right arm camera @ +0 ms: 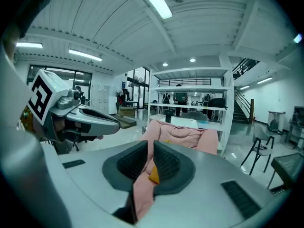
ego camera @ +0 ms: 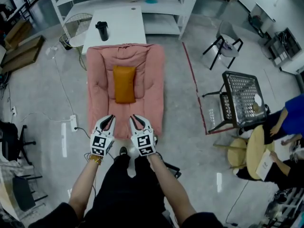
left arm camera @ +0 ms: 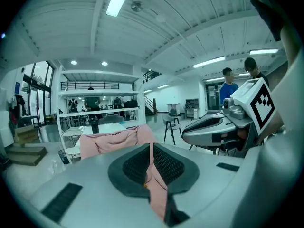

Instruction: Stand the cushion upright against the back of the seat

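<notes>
Head view looks steeply down on a pink seat (ego camera: 100, 82) laid lengthwise on the floor, its back at the far end.

Left of the seat's near end, a power strip (ego camera: 73, 122) and its cable lie on the floor, so that side gives little room to step.

Just off the seat's near edge, the left gripper (ego camera: 109, 120) hangs in the air. Its pads are drawn almost together with only a slit between them, and they hold nothing. It touches no fabric.

The orange cushion (ego camera: 124, 83) sits on the seat's centre line with its long side running towards the back. It seems propped against the back cushioning, though from above I cannot tell how steeply it leans. The task looks done or nearly so.

Beside the first, also off the seat's near edge, the right gripper (ego camera: 137, 120) is likewise nearly closed and empty. Through its slit only the distant pink and orange show.

Beyond the seat's back stands a white table (ego camera: 124, 25) with a black cup (ego camera: 102, 31), so the seat is hemmed in there.

Right of the seat, past a red floor line (ego camera: 192, 82), bare floor runs to a black mesh chair (ego camera: 241, 99); this is the freest side.
</notes>
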Demonstrator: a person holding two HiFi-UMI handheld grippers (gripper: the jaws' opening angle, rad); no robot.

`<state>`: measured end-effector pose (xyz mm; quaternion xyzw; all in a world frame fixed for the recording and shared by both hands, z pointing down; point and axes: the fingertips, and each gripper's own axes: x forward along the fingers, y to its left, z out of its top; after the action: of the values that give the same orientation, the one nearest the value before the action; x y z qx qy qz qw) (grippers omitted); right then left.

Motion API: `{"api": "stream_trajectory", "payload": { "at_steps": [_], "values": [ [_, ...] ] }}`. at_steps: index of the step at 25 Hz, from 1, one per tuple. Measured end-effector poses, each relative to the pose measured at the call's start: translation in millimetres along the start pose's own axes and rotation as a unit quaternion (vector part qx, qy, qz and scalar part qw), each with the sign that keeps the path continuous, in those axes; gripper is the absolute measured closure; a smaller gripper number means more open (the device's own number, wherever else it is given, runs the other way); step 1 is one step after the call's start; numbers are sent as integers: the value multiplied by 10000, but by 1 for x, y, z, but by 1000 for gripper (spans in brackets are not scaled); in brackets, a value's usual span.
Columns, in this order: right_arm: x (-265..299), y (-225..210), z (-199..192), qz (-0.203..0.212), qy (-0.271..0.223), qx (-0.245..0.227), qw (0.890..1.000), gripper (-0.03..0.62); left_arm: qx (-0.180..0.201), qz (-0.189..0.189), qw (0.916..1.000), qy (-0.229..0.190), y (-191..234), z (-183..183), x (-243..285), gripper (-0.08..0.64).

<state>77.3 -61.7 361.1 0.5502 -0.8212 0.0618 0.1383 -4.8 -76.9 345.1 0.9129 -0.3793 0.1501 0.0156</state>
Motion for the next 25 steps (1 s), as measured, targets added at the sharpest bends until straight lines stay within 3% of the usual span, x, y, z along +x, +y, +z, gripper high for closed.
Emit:
{"api": "stream_trajectory", "payload": {
  "at_steps": [12,15,25],
  "values": [
    [-75,87,69,-372,-709,34,9968,545,55,-181,9959,-884,-16,49,-111,526],
    [-100,106,79,-392,-843,-3,9957,548,62,-178,9954,-942,-29,50,-139,526],
    [-196,156,59,-131,-1060,-179,9941,555,120,315,9922,-1201,-112,50,-228,526]
  ]
}}
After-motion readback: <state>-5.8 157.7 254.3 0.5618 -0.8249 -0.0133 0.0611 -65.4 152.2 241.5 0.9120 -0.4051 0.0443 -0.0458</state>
